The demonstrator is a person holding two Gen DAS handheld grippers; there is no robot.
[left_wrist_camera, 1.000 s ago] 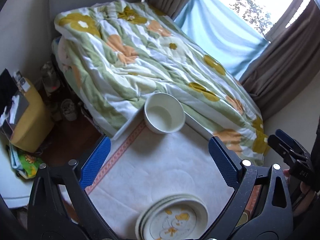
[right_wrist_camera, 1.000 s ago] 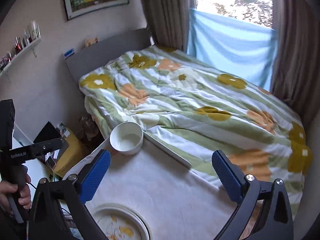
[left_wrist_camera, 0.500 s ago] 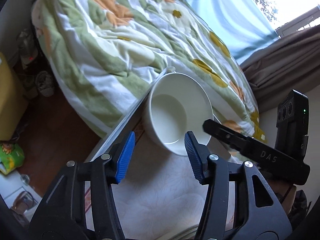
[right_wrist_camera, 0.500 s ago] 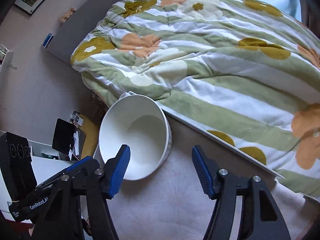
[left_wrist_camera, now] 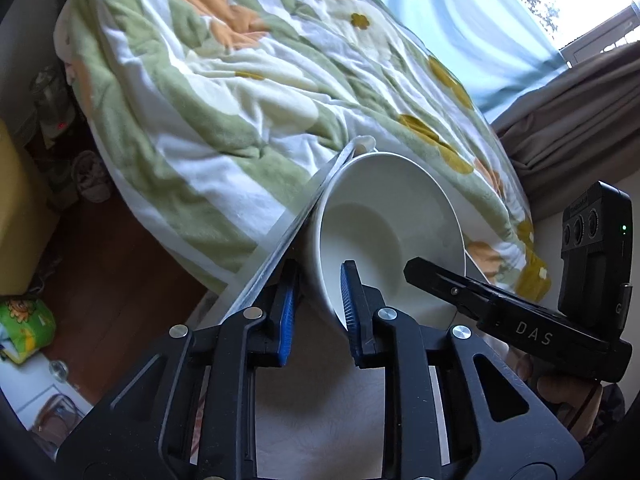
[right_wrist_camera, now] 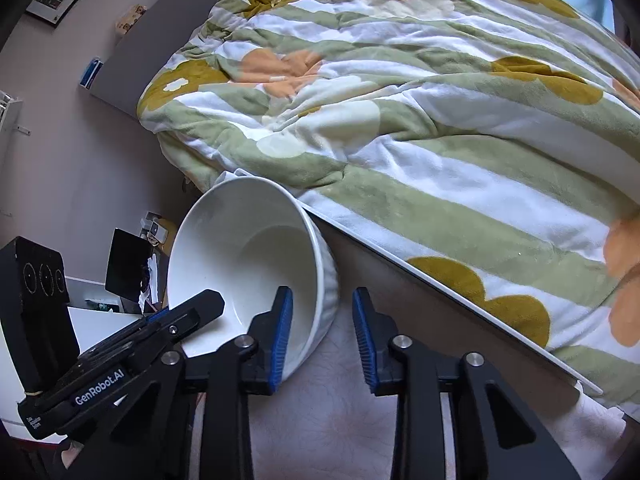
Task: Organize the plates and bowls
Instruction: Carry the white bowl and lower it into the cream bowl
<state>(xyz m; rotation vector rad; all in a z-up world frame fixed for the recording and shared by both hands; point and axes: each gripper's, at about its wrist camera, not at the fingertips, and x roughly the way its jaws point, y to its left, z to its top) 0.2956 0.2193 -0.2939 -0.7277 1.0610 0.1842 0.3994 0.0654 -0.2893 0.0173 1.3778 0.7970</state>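
Since the white bowl (left_wrist_camera: pixel 384 232) sits between my claws, left gripper (left_wrist_camera: pixel 318 312) pinches its left wall, right gripper (right_wrist_camera: pixel 322 332) straddles its right, not yet closed

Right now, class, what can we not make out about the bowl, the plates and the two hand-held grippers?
1. Left wrist view: whether the left hand-held gripper actually pinches the bowl wall; its outer pad sits in shadow behind that wall.
2. Both views: the bowl's base and how it rests, hidden by its own wall.
3. Plates: none shows in either view, so their position cannot be told.
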